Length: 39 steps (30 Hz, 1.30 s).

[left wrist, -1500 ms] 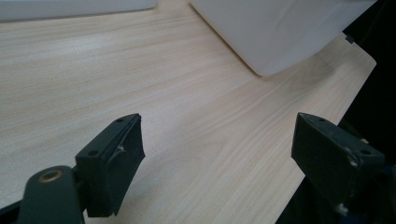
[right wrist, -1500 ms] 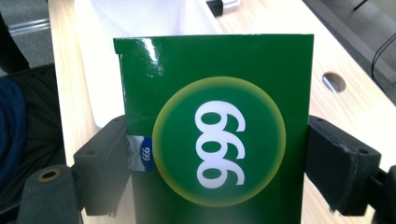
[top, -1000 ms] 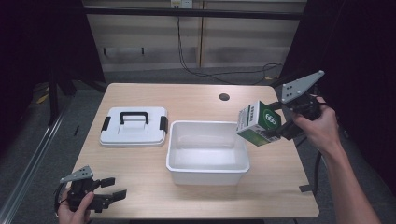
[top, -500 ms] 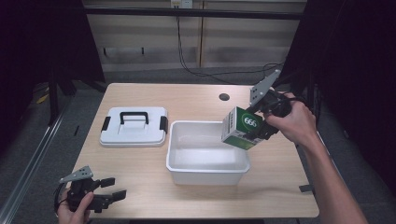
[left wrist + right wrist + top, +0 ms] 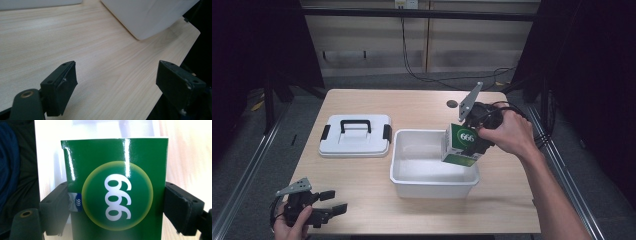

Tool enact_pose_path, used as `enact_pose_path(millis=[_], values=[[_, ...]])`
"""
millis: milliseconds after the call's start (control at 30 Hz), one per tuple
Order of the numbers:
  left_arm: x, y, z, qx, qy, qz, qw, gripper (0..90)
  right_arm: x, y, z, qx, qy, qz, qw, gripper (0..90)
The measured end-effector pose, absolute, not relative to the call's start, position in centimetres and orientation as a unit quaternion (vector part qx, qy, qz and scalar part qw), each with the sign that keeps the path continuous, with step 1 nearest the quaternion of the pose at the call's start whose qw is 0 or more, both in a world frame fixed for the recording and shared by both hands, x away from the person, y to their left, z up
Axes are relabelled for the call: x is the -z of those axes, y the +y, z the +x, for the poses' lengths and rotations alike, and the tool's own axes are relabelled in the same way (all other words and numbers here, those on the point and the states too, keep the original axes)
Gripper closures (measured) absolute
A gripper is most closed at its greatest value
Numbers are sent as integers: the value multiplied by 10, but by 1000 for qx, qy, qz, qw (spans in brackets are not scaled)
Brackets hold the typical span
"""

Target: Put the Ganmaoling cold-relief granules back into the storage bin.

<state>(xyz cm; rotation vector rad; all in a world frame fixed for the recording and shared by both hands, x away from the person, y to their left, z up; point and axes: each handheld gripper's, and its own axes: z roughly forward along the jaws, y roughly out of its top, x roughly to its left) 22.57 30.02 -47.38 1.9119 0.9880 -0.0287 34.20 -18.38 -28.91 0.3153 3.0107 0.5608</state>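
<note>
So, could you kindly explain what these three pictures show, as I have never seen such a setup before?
There is no robot here: a person holds a hand tool with two black fingers in each hand. The high view looks down on a wooden table. The other two pictures come from small cameras riding on the tools, looking along their fingers.

On the table sit a white bin and, beside it, its white lid with a black handle.

The right gripper grips a green box marked 666 and holds it over the bin's right end; the right gripper view shows the box squeezed between both fingers. The left gripper rests open at the table's near left corner, holding nothing.
</note>
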Motion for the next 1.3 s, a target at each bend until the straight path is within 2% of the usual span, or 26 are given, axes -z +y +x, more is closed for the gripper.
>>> enact_pose_path(millis=[533, 1300], values=[[474, 300, 226, 13, 404, 782, 475, 169, 322, -154, 355, -112, 990, 81, 9, 158], [474, 299, 225, 14, 405, 782, 474, 168, 358, -137, 365, -37, 997, 63, -2, 156]])
